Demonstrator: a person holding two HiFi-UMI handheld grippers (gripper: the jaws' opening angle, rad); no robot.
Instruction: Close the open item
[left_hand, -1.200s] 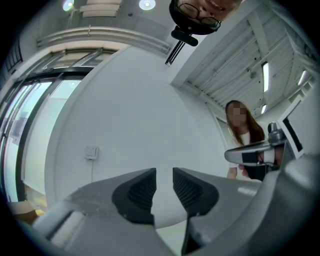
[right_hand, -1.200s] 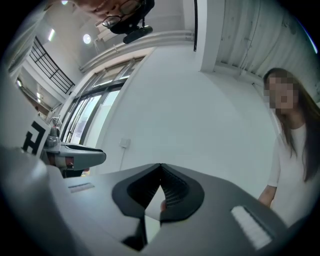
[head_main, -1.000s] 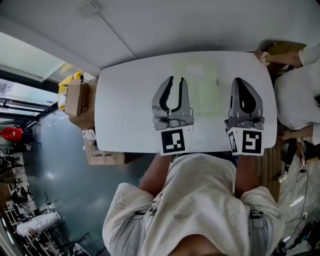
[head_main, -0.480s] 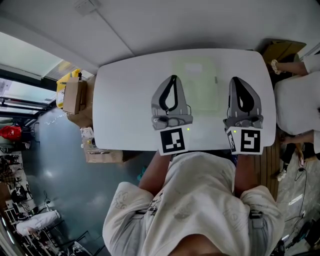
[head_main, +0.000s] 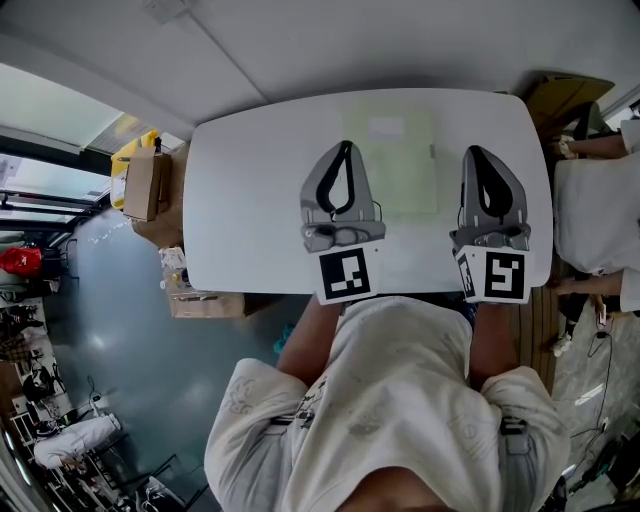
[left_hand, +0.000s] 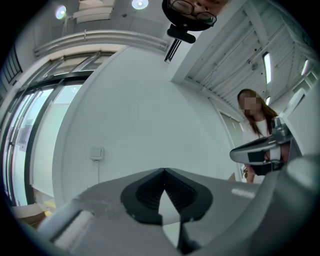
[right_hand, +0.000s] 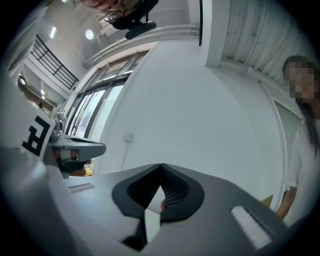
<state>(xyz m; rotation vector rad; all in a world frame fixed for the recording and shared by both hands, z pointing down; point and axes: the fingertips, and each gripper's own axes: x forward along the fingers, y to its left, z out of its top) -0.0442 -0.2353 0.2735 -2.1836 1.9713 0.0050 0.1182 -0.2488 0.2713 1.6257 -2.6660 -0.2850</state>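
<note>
A flat pale green sheet-like item (head_main: 392, 165) with a white label lies on the white table (head_main: 250, 200), at the far middle. In the head view my left gripper (head_main: 345, 146) hovers over the table just left of this item, jaws shut and nothing between them. My right gripper (head_main: 474, 151) hangs to the item's right, also shut and empty. In the left gripper view the left gripper (left_hand: 164, 170) points at a white wall; the table and the item are hidden there. The right gripper (right_hand: 161, 165) likewise faces the wall in its own view.
Cardboard boxes (head_main: 146, 186) and a yellow object stand on the floor left of the table. A person in white (head_main: 592, 205) sits at the table's right end, also visible as a person (left_hand: 256, 125) in the left gripper view. The table's near edge runs under my grippers.
The left gripper's jaws, open a second ago, have come together with nothing in them. Both grippers stay in about the same place over the table.
</note>
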